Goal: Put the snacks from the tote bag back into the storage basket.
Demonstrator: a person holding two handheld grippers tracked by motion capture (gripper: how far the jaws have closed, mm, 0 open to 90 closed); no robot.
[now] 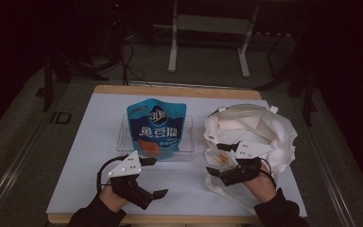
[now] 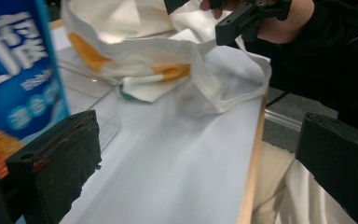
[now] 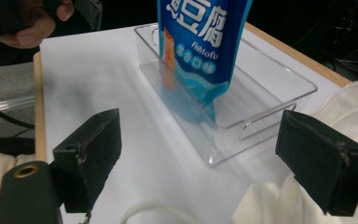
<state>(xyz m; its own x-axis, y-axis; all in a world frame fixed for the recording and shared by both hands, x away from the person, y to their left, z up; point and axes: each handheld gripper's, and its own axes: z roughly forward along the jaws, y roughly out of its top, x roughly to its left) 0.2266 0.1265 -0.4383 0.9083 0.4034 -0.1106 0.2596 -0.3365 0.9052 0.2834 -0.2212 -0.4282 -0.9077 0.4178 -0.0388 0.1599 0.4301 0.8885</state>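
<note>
High view, pouch: blue fish tofu snack pouch (image 1: 156, 128) propped upright in a clear plastic tray (image 1: 187, 146) at frame centre, print toward the person, so within easy reach of either gripper.
High view, bag: cream cloth tote bag (image 1: 255, 127) slumped at centre right on the white table top (image 1: 90, 156), mouth loosely gaping toward the pouch, likely readied to take it.
High view, left gripper (image 1: 156, 177): lower left, jaws spread wide, holding nothing, resting just short of the tray.
High view, right gripper (image 1: 220, 158): lower centre right, jaws apart over the bag's near edge, apparently nothing pinched.

Left gripper view, jaws: black pads far apart at the lower corners, bare table between them.
Left gripper view, pouch (image 2: 18, 79): at the left edge, just beside the near jaw, not touched.
Left gripper view, tote bag (image 2: 177, 56): across the top, an orange patch showing in the folds; right gripper (image 2: 200, 16) above its rim.

Right gripper view, jaws: released, wide gap, aimed at the tray's corner.
Right gripper view, pouch (image 3: 200, 51): upper centre, leaning against the tray (image 3: 279, 79) wall, which keeps it standing.
Right gripper view, tote bag (image 3: 354, 100): cloth at the right edge, under the right jaw.
</note>
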